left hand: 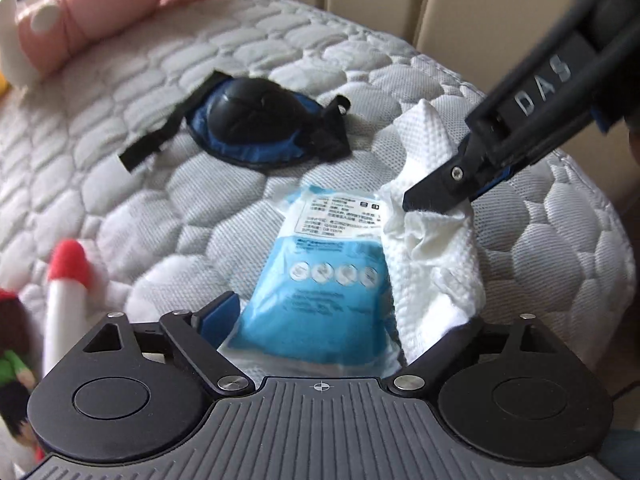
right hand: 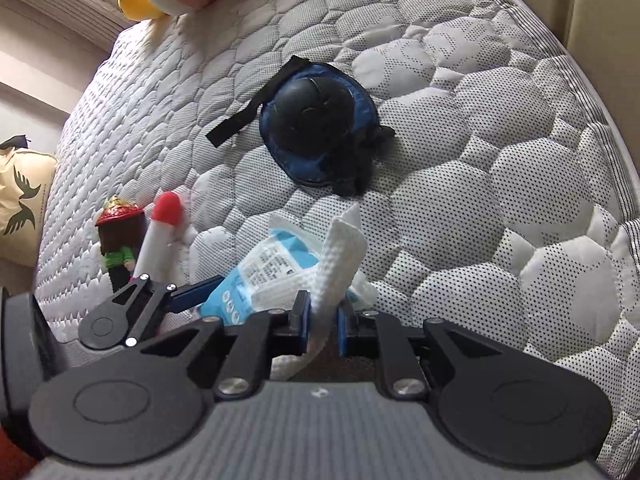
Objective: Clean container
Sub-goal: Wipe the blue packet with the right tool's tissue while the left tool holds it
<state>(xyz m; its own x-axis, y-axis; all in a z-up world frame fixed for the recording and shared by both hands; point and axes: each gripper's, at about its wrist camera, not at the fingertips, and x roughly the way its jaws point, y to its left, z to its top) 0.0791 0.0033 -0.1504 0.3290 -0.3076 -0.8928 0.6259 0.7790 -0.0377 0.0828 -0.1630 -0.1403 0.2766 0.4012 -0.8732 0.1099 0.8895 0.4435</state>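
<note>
A blue and white wipe packet [left hand: 320, 280] [right hand: 264, 268] lies on the quilted mattress [left hand: 120, 168]. My left gripper [left hand: 340, 320] stands open, its fingers on either side of the packet's near end; one blue pad [right hand: 192, 296] shows in the right wrist view. My right gripper [left hand: 432, 196] [right hand: 323, 312] reaches in from the upper right, shut on a white textured wipe [left hand: 432, 264] [right hand: 340, 248]. The wipe hangs crumpled beside the packet and covers my left gripper's right finger. Beyond lies a black domed pad on blue fabric with straps [left hand: 256, 120] [right hand: 316, 128].
A pink plush toy [left hand: 100, 20] lies at the far left of the bed. A red-tipped white toy rocket [left hand: 68, 300] and a small doll [right hand: 120, 236] sit left of the packet. Beige panels [left hand: 440, 0] stand behind the mattress. The mattress edge [right hand: 592, 112] curves along the right.
</note>
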